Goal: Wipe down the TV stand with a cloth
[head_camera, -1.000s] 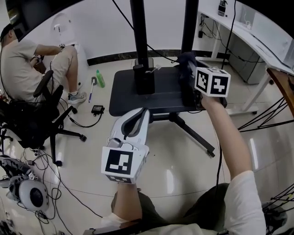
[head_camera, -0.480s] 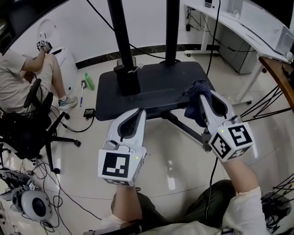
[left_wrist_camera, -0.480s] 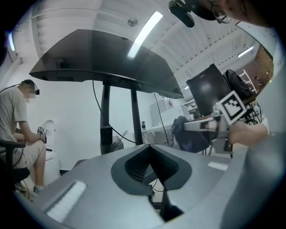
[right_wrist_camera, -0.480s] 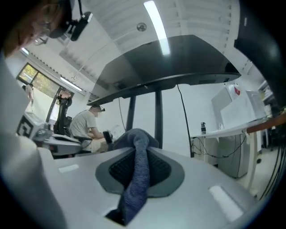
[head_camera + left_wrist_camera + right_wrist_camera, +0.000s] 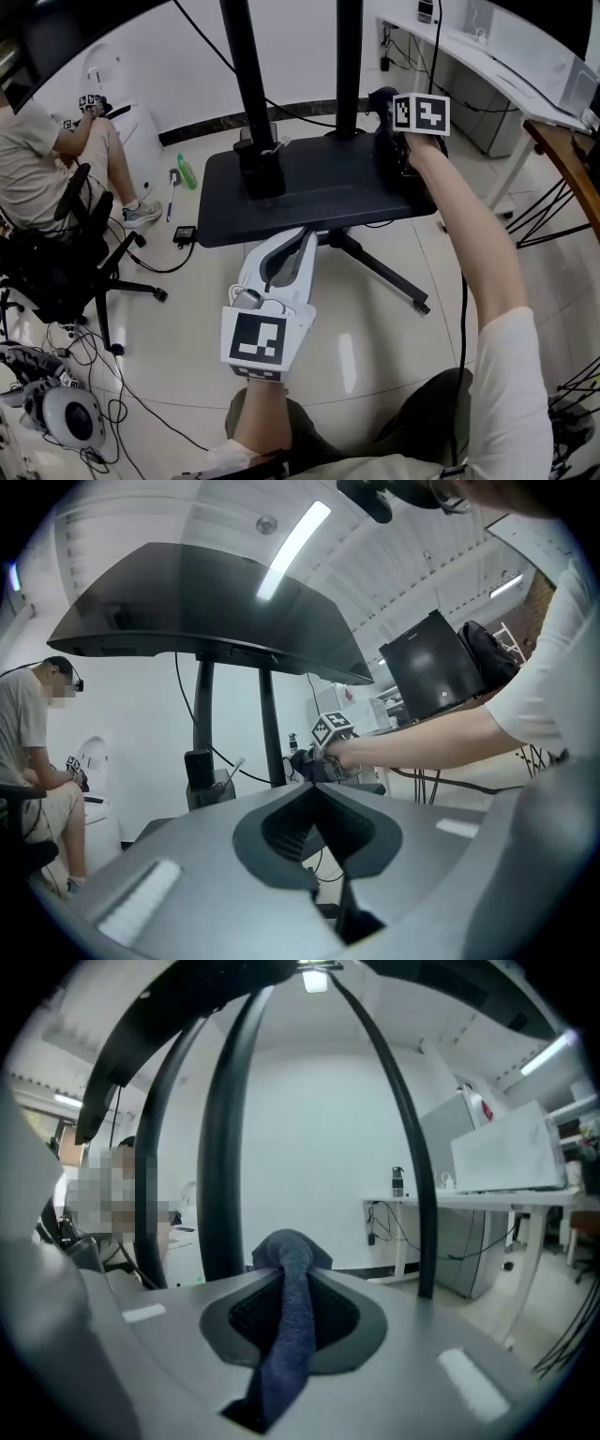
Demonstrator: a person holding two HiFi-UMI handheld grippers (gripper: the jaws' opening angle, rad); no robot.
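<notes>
Pinching limp blue cloth, right hand-held gripper

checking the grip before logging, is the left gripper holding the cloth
No, the left gripper has its jaws shut on nothing; the blue cloth sits clamped in the right gripper.

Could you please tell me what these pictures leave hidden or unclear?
Whether the cloth touches the TV stand: head view, the right gripper covers the contact.
Dust on the stand: every view, too small.
The seated person, face: both gripper views, blurred over.
</notes>
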